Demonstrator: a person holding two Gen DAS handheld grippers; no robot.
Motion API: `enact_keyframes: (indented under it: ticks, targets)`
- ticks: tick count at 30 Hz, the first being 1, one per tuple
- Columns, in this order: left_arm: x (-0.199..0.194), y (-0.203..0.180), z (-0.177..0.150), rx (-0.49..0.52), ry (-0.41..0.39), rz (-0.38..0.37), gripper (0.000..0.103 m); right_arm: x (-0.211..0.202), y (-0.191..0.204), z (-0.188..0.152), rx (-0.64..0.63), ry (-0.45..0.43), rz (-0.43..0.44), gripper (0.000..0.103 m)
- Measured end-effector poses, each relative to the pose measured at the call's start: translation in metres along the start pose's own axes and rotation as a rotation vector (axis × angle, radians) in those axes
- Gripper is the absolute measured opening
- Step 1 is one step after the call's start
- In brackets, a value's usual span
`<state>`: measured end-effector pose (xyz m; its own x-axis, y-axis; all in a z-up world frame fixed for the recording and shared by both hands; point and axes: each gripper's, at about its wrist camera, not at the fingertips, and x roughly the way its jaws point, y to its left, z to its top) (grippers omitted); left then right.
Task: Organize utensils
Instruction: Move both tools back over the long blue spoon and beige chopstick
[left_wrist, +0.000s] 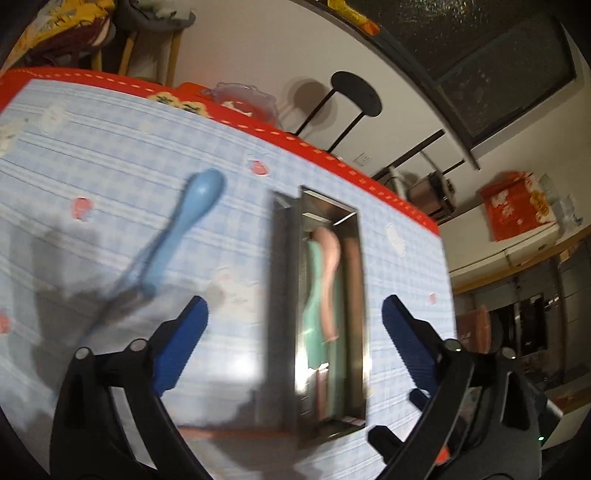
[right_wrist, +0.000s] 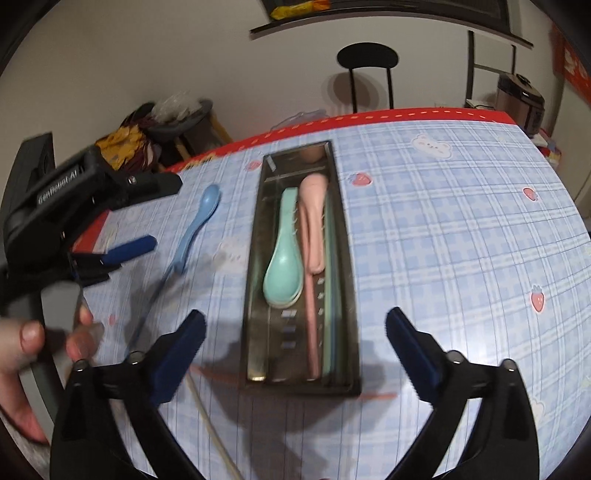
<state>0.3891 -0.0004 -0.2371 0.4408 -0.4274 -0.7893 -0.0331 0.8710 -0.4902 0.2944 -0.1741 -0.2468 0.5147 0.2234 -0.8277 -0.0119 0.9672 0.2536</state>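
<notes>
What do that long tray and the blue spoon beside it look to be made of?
The tray looks like polished stainless steel: its walls mirror the spoons inside. The blue spoon looks like matte plastic, uniformly pastel with no glint, though melamine or ceramic cannot be ruled out.

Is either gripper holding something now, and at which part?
Nothing is held. The left gripper and the right gripper both have open jaws; the light blue plastic spoon lies free on the table.

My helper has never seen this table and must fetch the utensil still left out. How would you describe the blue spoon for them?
Find the table with the blue checked cloth and the long metal tray at its middle. To the left of the tray, on the cloth itself, lies the blue spoon. Unlike the green spoon and the pink spoon, it is outside the tray.
</notes>
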Motion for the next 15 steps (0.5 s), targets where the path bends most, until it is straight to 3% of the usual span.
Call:
enact_keyframes:
  ticks: [4, 10, 15]
  targets:
    - [-0.019, 0.018, -0.01, 0.072, 0.005, 0.085, 0.097, -0.005, 0.015, -0.024, -0.035, 0.005, -0.032, 0.097]
    - [-0.048, 0.052, -0.036, 0.274, 0.007, 0.212, 0.097, -0.003, 0.031, -0.062, -0.08, 0.029, -0.047, 0.097]
    - [-0.061, 0.091, -0.06, 0.329, 0.047, 0.248, 0.097, 0.0, 0.043, -0.084, -0.1, 0.046, -0.004, 0.097]
